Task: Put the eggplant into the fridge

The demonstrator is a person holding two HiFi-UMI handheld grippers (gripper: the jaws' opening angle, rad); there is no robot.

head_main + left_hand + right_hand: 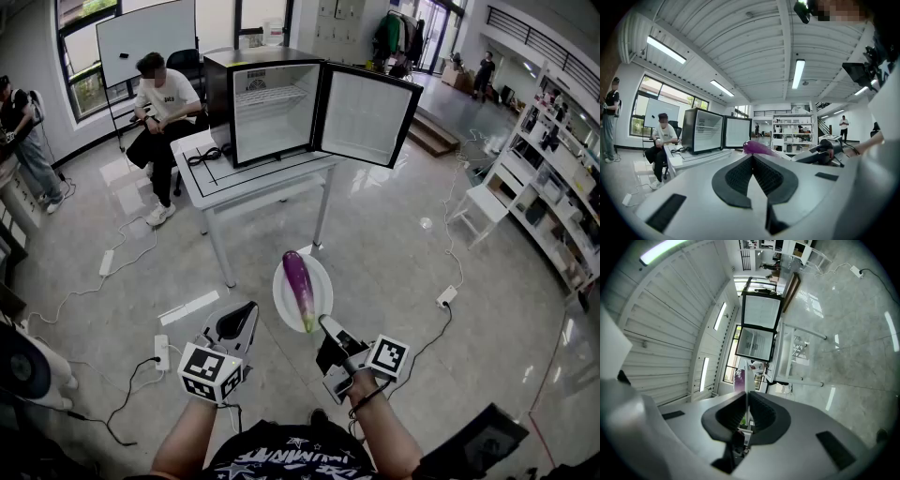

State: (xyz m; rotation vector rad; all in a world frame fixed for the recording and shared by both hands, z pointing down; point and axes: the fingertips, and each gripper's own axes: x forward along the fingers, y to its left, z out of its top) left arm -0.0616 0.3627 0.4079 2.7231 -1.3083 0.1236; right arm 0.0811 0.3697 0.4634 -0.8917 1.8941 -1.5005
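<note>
Nearest the lens, at the near side of the fridge (217, 103) and well apart from it: left gripper (244, 312), pads pressed together on nothing, carried idle. Just beside it, farther from the fridge's hinge side: right gripper (326, 324), clamped on the rim of a white plate (284, 289). On that plate, lying lengthwise and touching it: the eggplant (299, 281), purple, green stem end toward the jaws, tip pointing at the fridge. Beneath the fridge: a white table (211, 178). Beside the cabinet: door (366, 117), swung wide open, with a bare interior and one wire shelf (272, 97) high inside. Reads as the carrying step, with the eggplant not yet at the fridge and the doorway already free. Calls next for closing the gap to the fridge while keeping the plate level, since a tilt would likely let the eggplant roll off. Likely calls after that for passing the plate through the opening, or for using the free left gripper to lift the eggplant inside.
</note>
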